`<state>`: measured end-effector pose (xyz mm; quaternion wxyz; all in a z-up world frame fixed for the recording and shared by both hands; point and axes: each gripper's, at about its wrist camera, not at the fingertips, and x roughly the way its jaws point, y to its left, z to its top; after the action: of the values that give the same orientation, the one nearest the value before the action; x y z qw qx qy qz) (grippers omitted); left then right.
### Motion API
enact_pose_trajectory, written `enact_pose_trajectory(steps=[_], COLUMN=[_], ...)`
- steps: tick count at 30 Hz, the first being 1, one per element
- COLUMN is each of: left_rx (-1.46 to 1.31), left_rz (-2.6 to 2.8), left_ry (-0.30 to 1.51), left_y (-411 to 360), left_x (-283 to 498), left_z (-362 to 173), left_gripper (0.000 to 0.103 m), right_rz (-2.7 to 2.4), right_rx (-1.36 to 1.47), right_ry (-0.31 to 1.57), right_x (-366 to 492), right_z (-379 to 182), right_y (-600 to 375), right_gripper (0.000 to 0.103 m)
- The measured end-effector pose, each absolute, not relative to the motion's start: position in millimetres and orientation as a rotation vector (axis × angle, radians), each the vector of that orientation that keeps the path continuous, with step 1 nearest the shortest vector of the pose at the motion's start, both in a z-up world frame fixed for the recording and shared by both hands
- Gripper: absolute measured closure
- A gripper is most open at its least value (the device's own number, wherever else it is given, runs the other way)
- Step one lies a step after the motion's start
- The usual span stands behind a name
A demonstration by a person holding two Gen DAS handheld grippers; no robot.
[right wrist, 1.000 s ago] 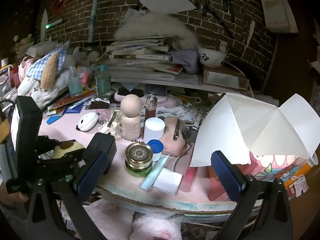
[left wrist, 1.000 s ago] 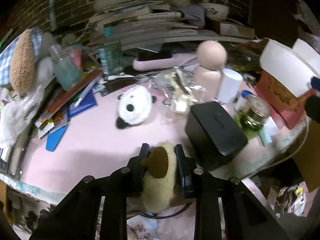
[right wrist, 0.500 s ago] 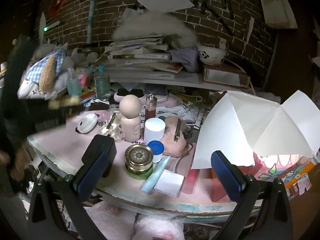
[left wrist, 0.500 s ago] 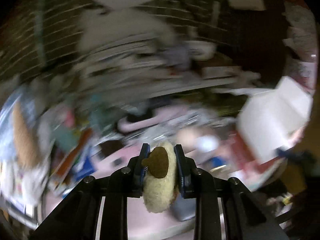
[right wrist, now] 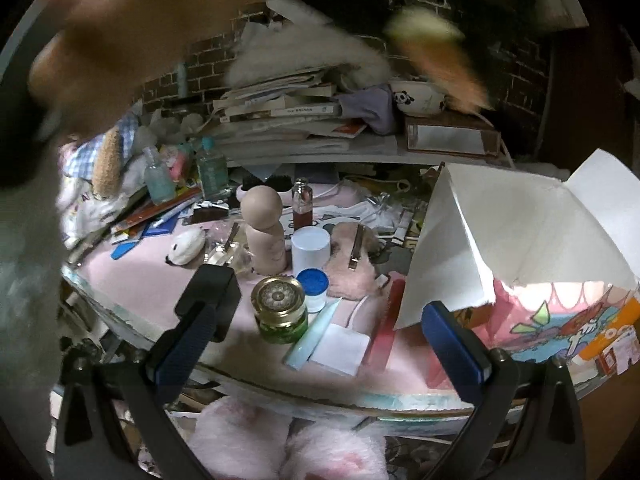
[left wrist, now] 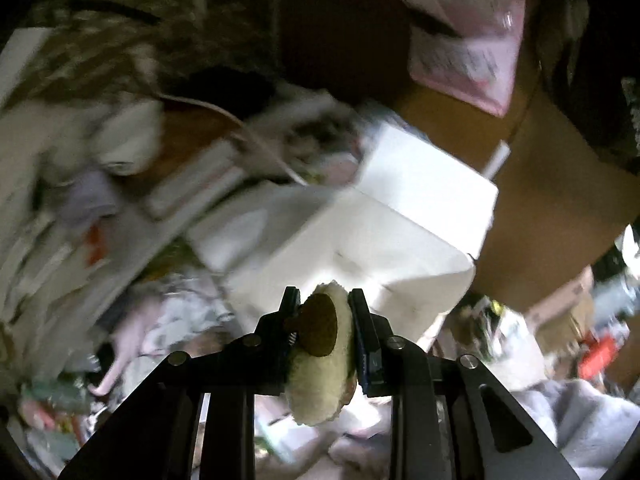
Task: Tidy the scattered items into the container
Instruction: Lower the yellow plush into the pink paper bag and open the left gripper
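Brick wall (right wrist: 516,60) backs the cluttered pink counter (right wrist: 152,284) in the right wrist view, where the right gripper (right wrist: 320,336) hangs at the near edge, jaws wide and empty, facing a gold-lidded jar (right wrist: 280,312) and the white-flapped box (right wrist: 520,240) at right. Only the left wrist view, blurred, shows the left gripper (left wrist: 325,336) with jaws clamped on a cream plush toy (left wrist: 324,376), above the box's white flaps (left wrist: 400,216).
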<state>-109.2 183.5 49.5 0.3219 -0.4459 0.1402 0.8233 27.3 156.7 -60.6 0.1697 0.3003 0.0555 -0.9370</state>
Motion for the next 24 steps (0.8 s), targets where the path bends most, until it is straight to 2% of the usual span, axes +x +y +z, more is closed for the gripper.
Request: enact_pose_trajectory(steps=[7,15,16,19,21,23,24], left_rx=[-1.412,-1.527,-1.514,-1.465,-1.405,-1.370,-1.352], left_rz=[1.991,1.978,1.988,2.036,2.073,2.082,2.085], left_ry=[0.547,0.641,0.660,0.737,0.750,0.684,0.646], left_y=[240,254,255,260,258,253,249], left_x=[-134,-148,-146,-147,-142,-140,-139], left_z=[-9,-50,-51,-50,-43,-33,-28], left_gripper=[0.084,0.081,0.077,0.045,0.035,0.019,0.017], right_rz=[-2.649,-2.594,-2.586,-2.597,-2.617,-2.625,-2.617], right_rx=[0.821,0.774,0.773,0.784,0.795,0.806,0.806], right_ry=[0.043,-0.100,-0.117,-0.115,-0.085,-0.073,-0.083], right_x=[33,37,36,32,31,30,29], right_z=[-61,-71,-72,-77,-79,-81,-83], right_y=[175,190,191,193,192,191,191], right_gripper=[0.000,0.000,0.000,0.000,0.000,0.000,0.000])
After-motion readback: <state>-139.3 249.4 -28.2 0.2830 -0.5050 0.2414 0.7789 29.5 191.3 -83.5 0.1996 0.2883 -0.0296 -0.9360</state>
